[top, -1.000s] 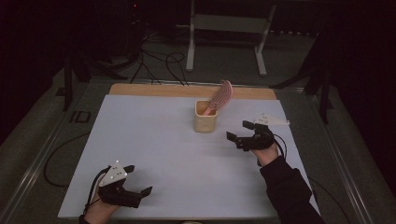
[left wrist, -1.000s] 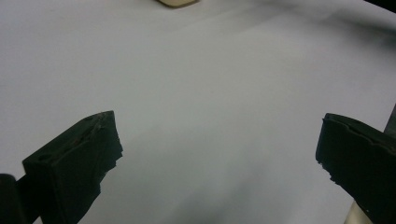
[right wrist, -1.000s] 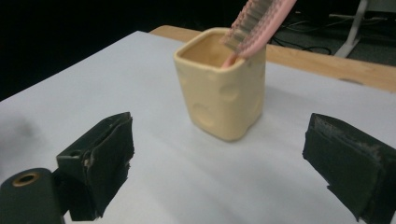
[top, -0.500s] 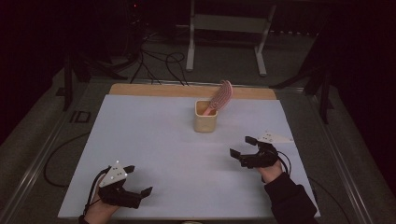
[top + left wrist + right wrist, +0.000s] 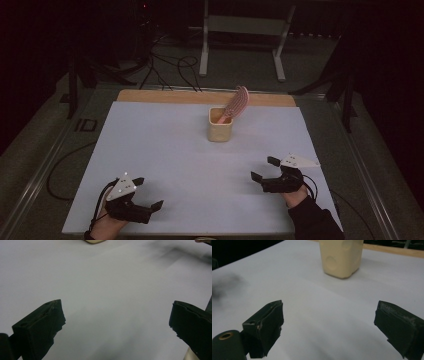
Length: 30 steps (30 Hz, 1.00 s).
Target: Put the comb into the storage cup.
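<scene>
A cream square cup (image 5: 220, 128) stands on the white table sheet (image 5: 165, 155) near the far middle, and a pink hairbrush (image 5: 236, 103) leans out of it to the right. The cup's lower body (image 5: 340, 257) fills the top of the right gripper view. My right gripper (image 5: 265, 169) rests open near the front right, jaws wide apart with nothing between them. At the front left, my left gripper (image 5: 148, 194) also lies open and empty; bare sheet shows between its jaws in the left gripper view.
A wooden strip (image 5: 200, 97) runs along the table's far edge. Behind it a white metal stand (image 5: 240, 30) and loose cables (image 5: 170, 65) sit on the dark floor. The sheet's front edge lies just under both hands.
My right gripper has drawn back from beside the cup toward the front right of the table and lowered to the sheet. The left gripper has stayed put.
</scene>
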### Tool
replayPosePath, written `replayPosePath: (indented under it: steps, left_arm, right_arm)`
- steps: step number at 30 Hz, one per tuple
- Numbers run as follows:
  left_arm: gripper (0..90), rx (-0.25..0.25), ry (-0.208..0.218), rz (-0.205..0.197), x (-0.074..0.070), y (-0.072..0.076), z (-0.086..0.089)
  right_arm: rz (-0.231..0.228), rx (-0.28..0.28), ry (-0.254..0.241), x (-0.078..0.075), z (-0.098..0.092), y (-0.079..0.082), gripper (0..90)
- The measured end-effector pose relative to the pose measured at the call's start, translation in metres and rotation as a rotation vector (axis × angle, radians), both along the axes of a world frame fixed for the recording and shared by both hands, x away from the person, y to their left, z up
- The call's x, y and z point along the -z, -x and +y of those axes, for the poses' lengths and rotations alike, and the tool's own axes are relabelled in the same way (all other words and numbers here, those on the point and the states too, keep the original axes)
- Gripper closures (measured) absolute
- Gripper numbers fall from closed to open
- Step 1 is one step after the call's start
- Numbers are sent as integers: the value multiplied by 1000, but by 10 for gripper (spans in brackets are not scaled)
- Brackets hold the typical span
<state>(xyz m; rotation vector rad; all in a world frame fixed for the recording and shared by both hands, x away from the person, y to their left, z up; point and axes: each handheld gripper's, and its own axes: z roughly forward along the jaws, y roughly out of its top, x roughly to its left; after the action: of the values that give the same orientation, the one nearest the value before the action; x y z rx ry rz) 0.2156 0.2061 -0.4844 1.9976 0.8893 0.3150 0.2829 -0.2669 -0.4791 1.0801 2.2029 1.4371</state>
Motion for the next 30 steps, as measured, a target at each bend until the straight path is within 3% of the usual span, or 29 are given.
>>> replayPosePath:
  steps: [7,13,18,24,30]
  left_arm:
    - [4,1,1,2,0,0,1]
    - [4,1,1,3,0,0,1]
    - [4,-1,2,5,1,0,2]
    - [4,-2,6,5,0,-1,2]
    - [4,0,5,7,1,-1,2]
  right_arm:
    - [9,-15,-9,6,-8,11,86]
    - [-29,-35,44,10,-13,22,86]
    - [-19,-31,38,15,-20,28,86]
    - [6,-22,68,25,-24,28,86]
    - [-20,-26,84,29,-20,21,86]
